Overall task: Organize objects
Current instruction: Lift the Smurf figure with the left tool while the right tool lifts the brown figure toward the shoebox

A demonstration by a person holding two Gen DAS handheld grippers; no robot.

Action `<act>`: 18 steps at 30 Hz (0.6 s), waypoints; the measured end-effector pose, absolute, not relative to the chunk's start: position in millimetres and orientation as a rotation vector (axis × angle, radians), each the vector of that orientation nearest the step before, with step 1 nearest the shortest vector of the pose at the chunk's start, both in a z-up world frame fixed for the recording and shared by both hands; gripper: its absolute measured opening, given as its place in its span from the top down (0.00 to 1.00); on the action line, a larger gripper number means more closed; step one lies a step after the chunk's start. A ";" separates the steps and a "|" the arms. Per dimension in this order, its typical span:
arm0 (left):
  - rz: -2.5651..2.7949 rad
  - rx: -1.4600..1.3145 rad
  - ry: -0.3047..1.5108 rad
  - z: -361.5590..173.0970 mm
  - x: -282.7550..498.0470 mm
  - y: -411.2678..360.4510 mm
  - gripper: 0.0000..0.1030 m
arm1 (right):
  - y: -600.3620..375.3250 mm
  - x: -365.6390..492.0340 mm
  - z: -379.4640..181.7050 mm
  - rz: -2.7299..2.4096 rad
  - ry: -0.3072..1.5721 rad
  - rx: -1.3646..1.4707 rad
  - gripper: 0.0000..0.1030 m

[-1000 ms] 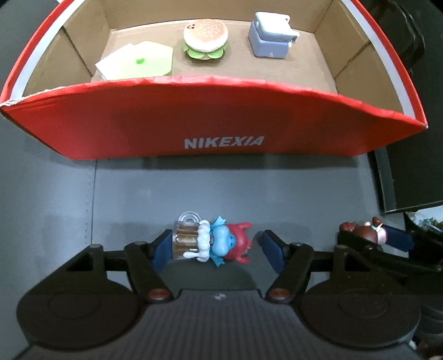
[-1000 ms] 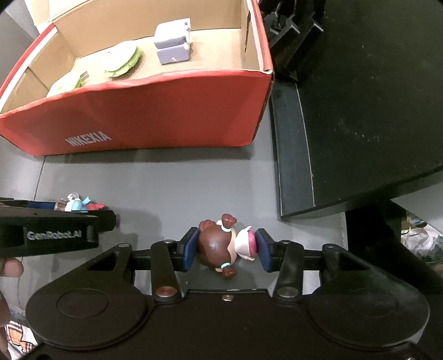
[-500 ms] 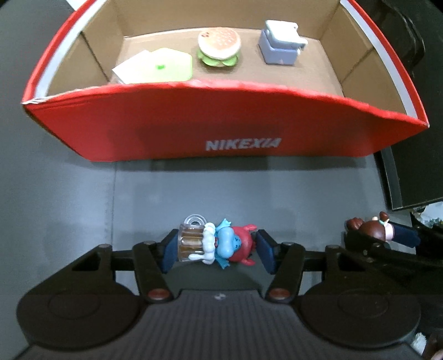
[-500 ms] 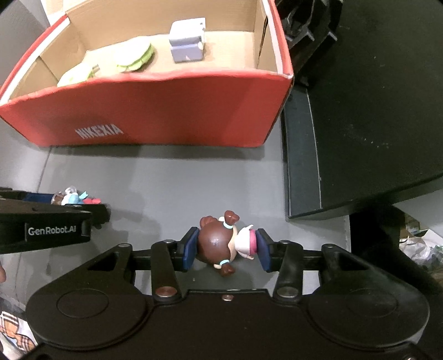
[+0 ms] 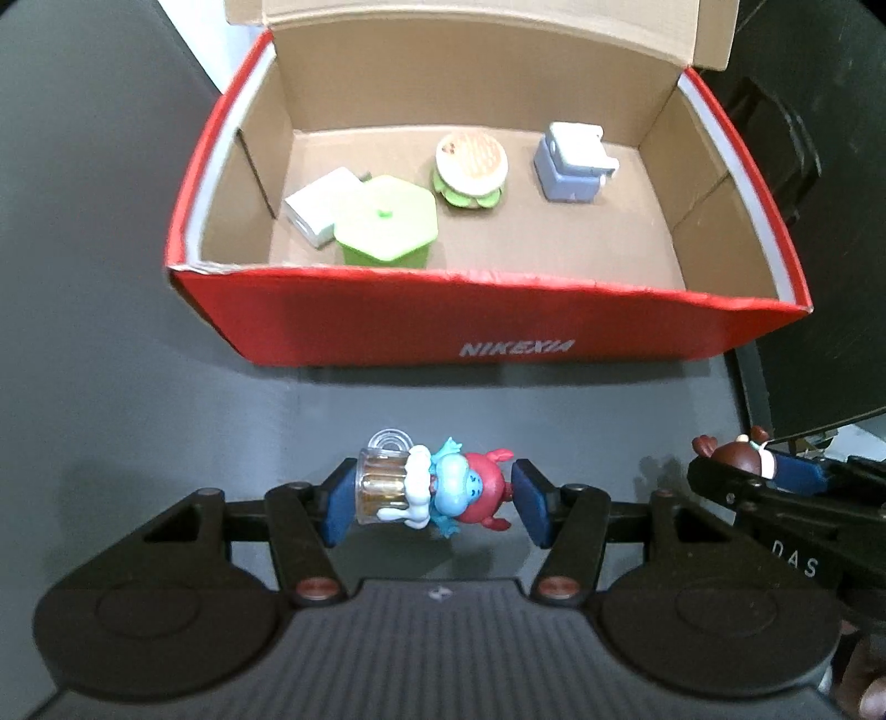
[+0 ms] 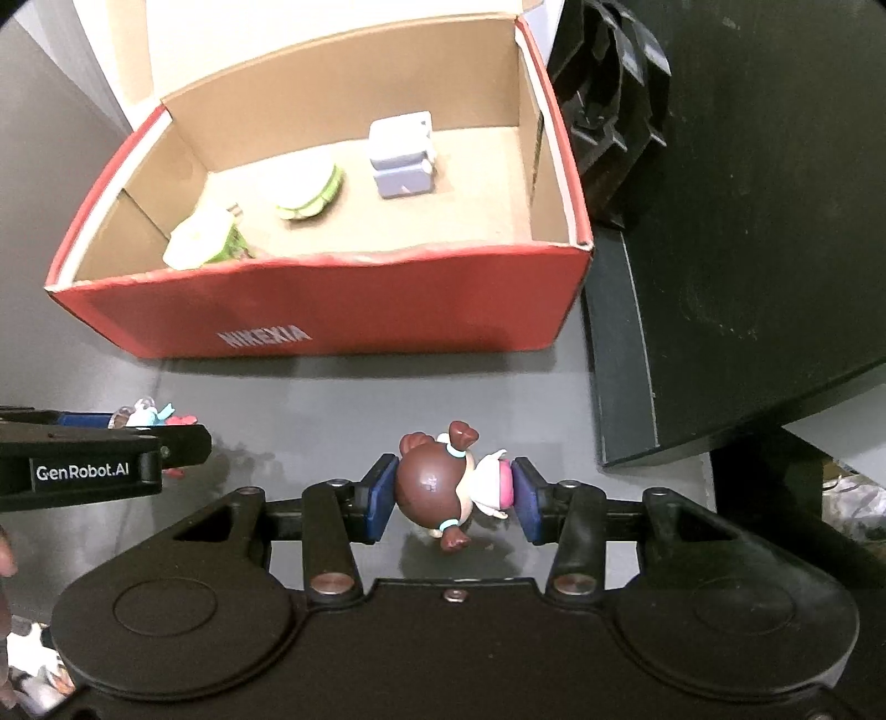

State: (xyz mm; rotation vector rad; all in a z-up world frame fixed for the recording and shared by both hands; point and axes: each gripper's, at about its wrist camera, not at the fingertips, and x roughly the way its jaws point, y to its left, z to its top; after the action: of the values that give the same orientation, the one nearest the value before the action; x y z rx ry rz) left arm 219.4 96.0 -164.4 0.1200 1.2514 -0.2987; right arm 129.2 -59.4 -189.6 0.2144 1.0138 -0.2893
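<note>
My left gripper (image 5: 434, 493) is shut on a toy figure with a beer mug, blue body and red head (image 5: 432, 490), held sideways above the grey table, in front of the red box (image 5: 498, 321). My right gripper (image 6: 451, 495) is shut on a brown-haired doll figure (image 6: 448, 490), also held in front of the red box (image 6: 360, 310). The doll shows at the right of the left wrist view (image 5: 736, 451). The box holds a green hexagonal container (image 5: 387, 227), a white block (image 5: 318, 213), a burger toy (image 5: 470, 169) and a pale blue toy (image 5: 570, 163).
The box lid (image 5: 498, 22) stands open at the back. A black platform (image 6: 747, 249) lies right of the box. Grey table (image 5: 138, 387) surrounds the box front and left.
Both grippers have risen and pulled back with their toys, so the box looks smaller and its inside shows more. The left gripper closed on the mug figure after the first frame.
</note>
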 end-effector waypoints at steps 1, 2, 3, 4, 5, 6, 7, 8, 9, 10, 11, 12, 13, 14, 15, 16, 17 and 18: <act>-0.301 0.116 1.246 -160.8 218.6 97.5 0.44 | -58.3 128.9 -186.9 -0.286 1.007 0.225 0.58; -0.304 0.115 1.241 -157.6 217.7 98.6 0.44 | -57.9 128.2 -184.2 -0.281 1.000 0.237 0.58; -0.307 0.114 1.236 -154.2 216.9 99.9 0.44 | -57.2 127.8 -180.9 -0.275 0.992 0.248 0.58; -0.309 0.111 1.230 -150.3 216.3 101.7 0.44 | -57.6 129.0 -180.1 -0.269 0.984 0.256 0.58; -0.310 0.108 1.225 -147.0 215.5 103.9 0.44 | -56.6 128.3 -176.7 -0.263 0.973 0.264 0.58; -0.311 0.105 1.220 -143.2 214.8 105.9 0.44 | -55.4 127.2 -173.1 -0.256 0.960 0.271 0.58; -0.313 0.103 1.214 -139.1 214.3 107.7 0.44 | -54.0 126.2 -169.4 -0.251 0.949 0.276 0.58; -0.315 0.101 1.209 -135.6 213.8 109.5 0.44 | -52.7 125.1 -165.5 -0.247 0.937 0.280 0.58; -0.317 0.099 1.202 -131.7 213.0 111.1 0.44 | -51.9 124.2 -162.4 -0.245 0.926 0.283 0.58; -0.320 0.096 1.198 -128.8 212.5 112.7 0.44 | -51.4 123.3 -159.6 -0.243 0.915 0.288 0.58; -0.321 0.094 1.194 -126.0 211.9 114.1 0.44 | -51.2 122.4 -157.1 -0.240 0.906 0.293 0.58; -0.323 0.090 1.188 -122.7 211.1 115.5 0.44 | -51.0 121.4 -154.3 -0.237 0.896 0.299 0.58; -0.324 0.087 1.184 -120.2 210.4 116.1 0.44 | -50.4 120.8 -152.4 -0.235 0.888 0.302 0.58; -0.325 0.082 1.180 -117.6 209.6 117.5 0.44 | -49.9 119.8 -150.1 -0.233 0.879 0.304 0.58; -0.326 0.077 1.176 -114.9 209.0 119.0 0.44 | -49.0 118.9 -147.6 -0.231 0.871 0.304 0.58; -0.329 0.070 1.169 -111.7 208.0 120.7 0.44 | -48.5 117.8 -145.2 -0.227 0.862 0.305 0.58; -0.330 0.065 1.165 -110.0 207.5 121.6 0.44 | -47.7 116.4 -142.2 -0.223 0.852 0.306 0.58; -0.330 0.059 1.161 -107.4 206.6 123.4 0.44 | -46.1 114.6 -138.8 -0.218 0.843 0.305 0.58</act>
State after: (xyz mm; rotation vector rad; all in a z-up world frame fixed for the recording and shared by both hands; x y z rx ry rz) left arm 206.6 123.4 -107.4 0.0592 1.1615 -0.3300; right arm 114.6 -46.1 -138.8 0.3050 0.8425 -0.2178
